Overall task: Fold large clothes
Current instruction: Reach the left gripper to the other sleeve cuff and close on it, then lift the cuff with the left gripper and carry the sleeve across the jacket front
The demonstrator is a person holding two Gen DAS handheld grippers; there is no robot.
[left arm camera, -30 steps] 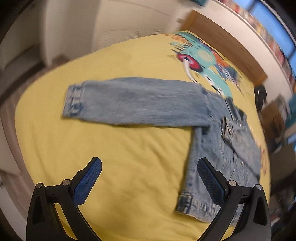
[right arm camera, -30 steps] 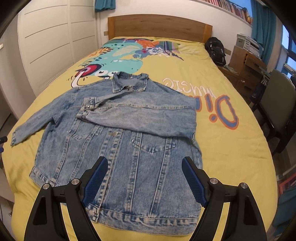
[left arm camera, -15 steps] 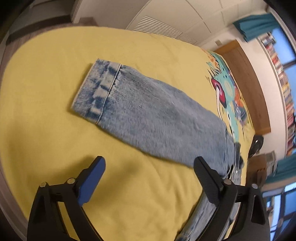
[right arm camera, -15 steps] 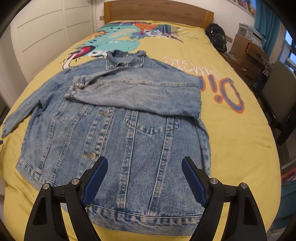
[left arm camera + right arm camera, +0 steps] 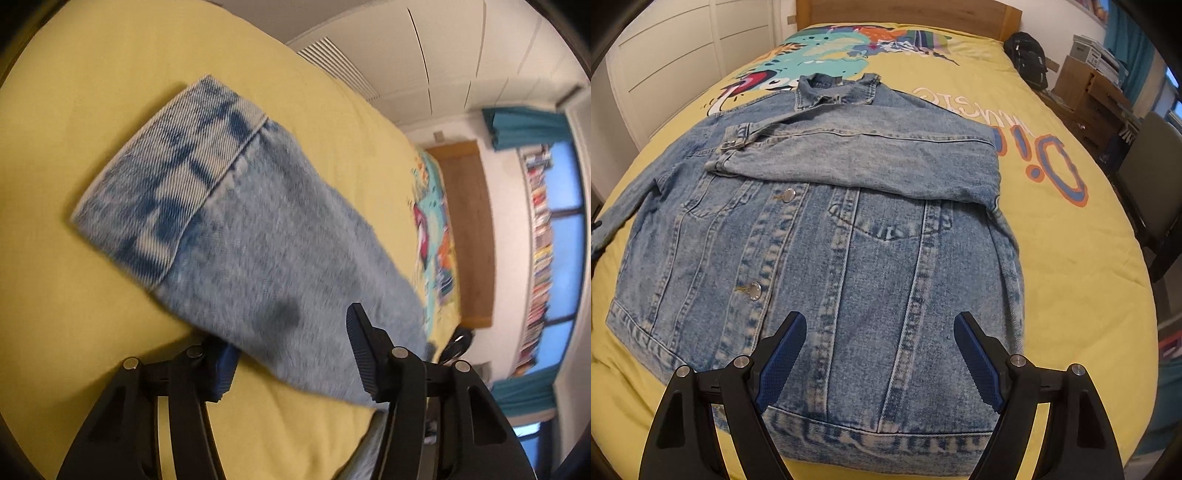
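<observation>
A light blue denim jacket (image 5: 827, 236) lies front up on a yellow bedspread (image 5: 1071, 258). One sleeve is folded across its chest (image 5: 857, 162). The other sleeve (image 5: 258, 251) stretches out to the left, with its cuff (image 5: 166, 188) flat on the bed. My left gripper (image 5: 291, 354) is open with the sleeve between its jaws, a little behind the cuff; one blue pad (image 5: 223, 369) lies partly under the cloth. My right gripper (image 5: 879, 354) is open and empty above the jacket's bottom hem.
A wooden headboard (image 5: 905, 14) stands at the far end. White wardrobe doors (image 5: 683, 48) run along the left. A black bag (image 5: 1027, 59), a wooden cabinet (image 5: 1086, 92) and a chair (image 5: 1152, 177) stand to the right of the bed.
My left gripper has moved in on the outstretched sleeve, which now lies between its jaws. My right gripper has come lower and closer to the jacket's hem.
</observation>
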